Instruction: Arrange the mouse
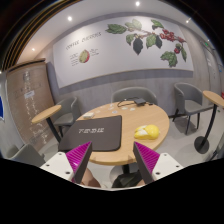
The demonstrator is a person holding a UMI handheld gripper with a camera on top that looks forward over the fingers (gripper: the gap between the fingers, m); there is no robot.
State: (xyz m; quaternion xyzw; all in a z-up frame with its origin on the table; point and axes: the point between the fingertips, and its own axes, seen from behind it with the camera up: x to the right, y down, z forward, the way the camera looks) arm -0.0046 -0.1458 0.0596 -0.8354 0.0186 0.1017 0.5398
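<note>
Nearest the lens, the two magenta-padded fingers of the handheld gripper stand spread apart with nothing between them, so the tool is released and carrying nothing. Just beyond the fingertips begins a round, light wooden table, seen from slightly above, which suggests the gripper is held back and raised to take in the whole top before reaching in. On the left part of the table lies a dark grey rectangular mouse mat with white lettering, its near corner close to the left finger. To the right of the mat, apart from it and resting on bare wood, sits a small yellow computer mouse; it lies beyond the right finger, not between the two. Since the mouse is off the mat, the arranging seems not yet begun, and the likely aim is to bring it onto or beside the mat. Grey upholstered chairs ring the far side of the table, and a pale wall with a leaf-and-berry mural stands behind them.
</note>
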